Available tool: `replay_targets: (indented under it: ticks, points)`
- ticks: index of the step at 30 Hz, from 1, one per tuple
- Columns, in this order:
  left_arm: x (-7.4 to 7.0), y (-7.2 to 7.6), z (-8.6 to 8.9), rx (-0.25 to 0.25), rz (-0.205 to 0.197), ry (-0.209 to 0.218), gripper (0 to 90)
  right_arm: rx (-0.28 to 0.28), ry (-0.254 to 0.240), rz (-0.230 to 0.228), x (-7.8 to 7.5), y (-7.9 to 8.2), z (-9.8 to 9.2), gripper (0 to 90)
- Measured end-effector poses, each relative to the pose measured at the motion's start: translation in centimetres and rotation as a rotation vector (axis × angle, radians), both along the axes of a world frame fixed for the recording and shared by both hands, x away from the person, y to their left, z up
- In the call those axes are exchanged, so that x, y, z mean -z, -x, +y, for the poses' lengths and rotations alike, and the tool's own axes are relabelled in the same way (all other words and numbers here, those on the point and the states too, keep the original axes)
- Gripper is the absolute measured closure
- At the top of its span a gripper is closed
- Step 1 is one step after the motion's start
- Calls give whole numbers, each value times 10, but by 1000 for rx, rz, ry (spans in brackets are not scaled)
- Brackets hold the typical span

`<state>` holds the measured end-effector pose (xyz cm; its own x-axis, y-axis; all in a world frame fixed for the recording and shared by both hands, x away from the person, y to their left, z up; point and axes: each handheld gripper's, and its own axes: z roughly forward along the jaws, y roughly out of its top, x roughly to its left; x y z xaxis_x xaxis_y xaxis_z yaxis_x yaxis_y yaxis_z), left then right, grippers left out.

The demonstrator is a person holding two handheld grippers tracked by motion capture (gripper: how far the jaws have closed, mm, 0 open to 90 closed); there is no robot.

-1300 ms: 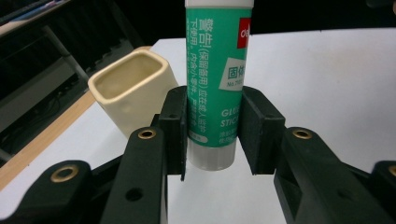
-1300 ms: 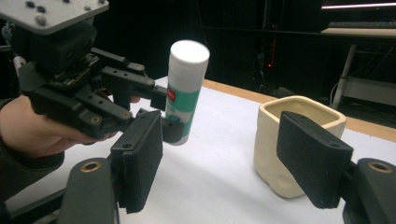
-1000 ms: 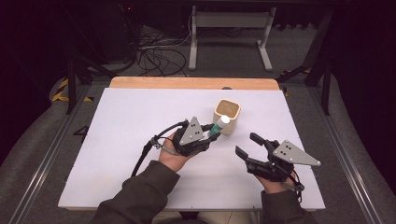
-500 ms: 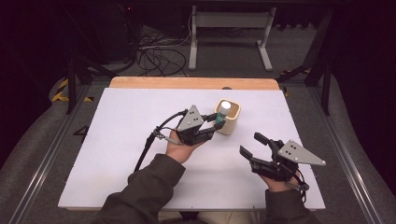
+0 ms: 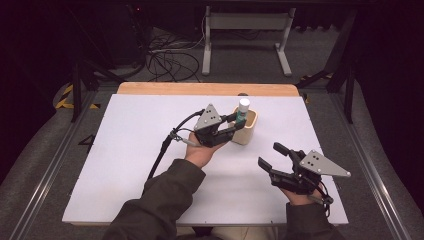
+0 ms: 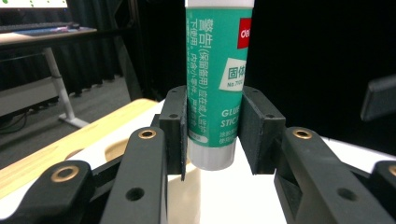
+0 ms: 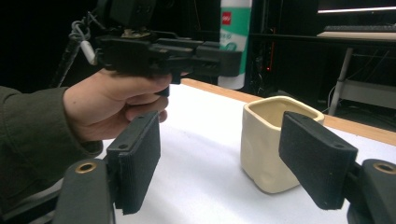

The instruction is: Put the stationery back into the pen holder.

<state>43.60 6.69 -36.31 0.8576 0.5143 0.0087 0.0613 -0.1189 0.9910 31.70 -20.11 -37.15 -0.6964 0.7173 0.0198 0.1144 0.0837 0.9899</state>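
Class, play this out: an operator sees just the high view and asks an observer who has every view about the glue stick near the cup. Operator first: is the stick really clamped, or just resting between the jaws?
Observer: Clamped. In the left gripper view, the left gripper presses both pads on the glue stick, upright, gripped near its lower end.
Operator: Is it inside the cup?
Observer: No. The right gripper view shows its bottom end above the rim of the cup.
Operator: Anything in the right gripper?
Observer: Nothing; the right gripper is open, pads apart.
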Motion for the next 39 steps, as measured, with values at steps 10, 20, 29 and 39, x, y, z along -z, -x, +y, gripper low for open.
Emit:
replay_targets:
  ticks: [10, 20, 29, 39]
  points:
    - [5, -18, -15, -32, 3, -8, 655, -6, 8, 7, 1, 0, 3, 302]
    - [15, -32, -18, -63, 43, -5, 655, -20, 18, 11, 2, 0, 5, 304]
    - [28, -49, -15, -100, 107, 33, 655, -26, 25, 14, 3, -1, 5, 304]
    - [38, -59, -17, -130, 153, 63, 655, -27, 25, 17, 3, -2, 4, 305]
